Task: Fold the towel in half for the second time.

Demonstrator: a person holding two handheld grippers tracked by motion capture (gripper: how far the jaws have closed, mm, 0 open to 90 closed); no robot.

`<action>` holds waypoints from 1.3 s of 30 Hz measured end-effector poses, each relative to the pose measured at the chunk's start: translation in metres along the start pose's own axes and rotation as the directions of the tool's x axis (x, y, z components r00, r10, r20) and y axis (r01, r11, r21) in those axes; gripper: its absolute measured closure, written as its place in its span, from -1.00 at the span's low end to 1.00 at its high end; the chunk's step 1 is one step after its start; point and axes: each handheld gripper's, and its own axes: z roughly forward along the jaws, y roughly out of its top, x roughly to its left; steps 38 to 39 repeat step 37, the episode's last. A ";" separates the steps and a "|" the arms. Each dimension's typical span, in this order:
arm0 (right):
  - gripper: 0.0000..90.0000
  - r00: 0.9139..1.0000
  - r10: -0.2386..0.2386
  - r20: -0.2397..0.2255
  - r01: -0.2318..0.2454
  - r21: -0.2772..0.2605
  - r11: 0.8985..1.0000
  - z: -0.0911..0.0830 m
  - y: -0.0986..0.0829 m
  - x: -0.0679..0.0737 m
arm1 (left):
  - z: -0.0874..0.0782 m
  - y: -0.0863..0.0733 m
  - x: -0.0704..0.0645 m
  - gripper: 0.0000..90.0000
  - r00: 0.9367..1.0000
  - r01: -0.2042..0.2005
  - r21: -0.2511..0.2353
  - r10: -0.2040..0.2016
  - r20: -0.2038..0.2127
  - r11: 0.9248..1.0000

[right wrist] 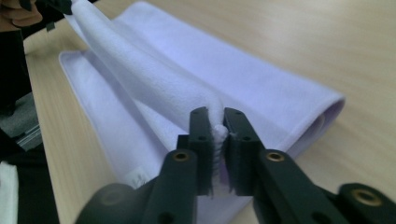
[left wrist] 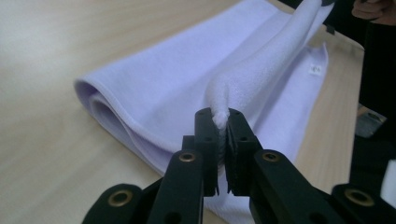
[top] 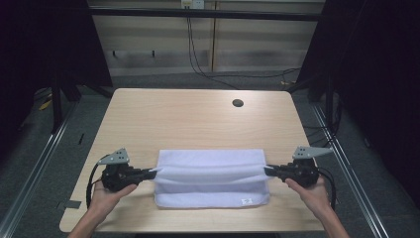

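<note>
A pale lilac towel (top: 210, 178) lies folded near the front edge of the wooden table (top: 198, 119). My left gripper (top: 151, 173) is shut on the towel's left end, and my right gripper (top: 267, 171) is shut on its right end. Between them the top layer is pulled up into a taut ridge. In the left gripper view the black jaws pinch a bunch of the towel (left wrist: 261, 70) at the left gripper (left wrist: 220, 119). In the right gripper view the right gripper (right wrist: 215, 126) pinches the towel (right wrist: 177, 79) the same way. A small white label (top: 246, 201) sits at the towel's front right corner.
A round cable hole (top: 237, 103) is in the table's far right part. Black cables (top: 198, 64) hang down the back wall to the floor. Metal frame rails (top: 34, 158) run along both sides of the table. Bare wood lies behind the towel.
</note>
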 end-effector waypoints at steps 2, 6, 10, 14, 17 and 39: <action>0.71 1.000 0.011 -0.026 -0.010 0.043 0.999 0.003 -0.011 0.003 | -0.001 -0.010 -0.005 0.87 1.000 -0.008 0.025 0.008 0.017 1.000; 0.67 0.998 0.005 -0.059 0.002 0.107 0.994 0.002 -0.031 0.016 | 0.002 -0.026 -0.017 0.81 0.999 -0.019 0.084 0.015 0.049 0.996; 0.62 0.998 0.005 -0.064 0.004 0.141 0.990 0.000 -0.043 0.022 | 0.002 -0.036 -0.025 0.77 0.997 -0.024 0.124 0.015 0.076 0.992; 0.38 0.997 0.029 -0.071 -0.019 0.149 0.989 -0.006 -0.053 0.025 | -0.001 -0.041 -0.031 0.55 0.998 -0.023 0.136 0.014 0.064 0.990; 0.28 0.997 0.044 -0.057 -0.037 0.110 0.993 -0.011 -0.051 0.025 | -0.010 -0.037 -0.030 0.40 0.998 0.003 0.065 -0.008 0.064 0.998; -0.14 0.978 0.103 0.182 -0.063 -0.217 0.974 -0.011 -0.036 -0.007 | -0.021 -0.030 0.016 -0.18 0.971 0.117 -0.116 -0.138 -0.195 0.986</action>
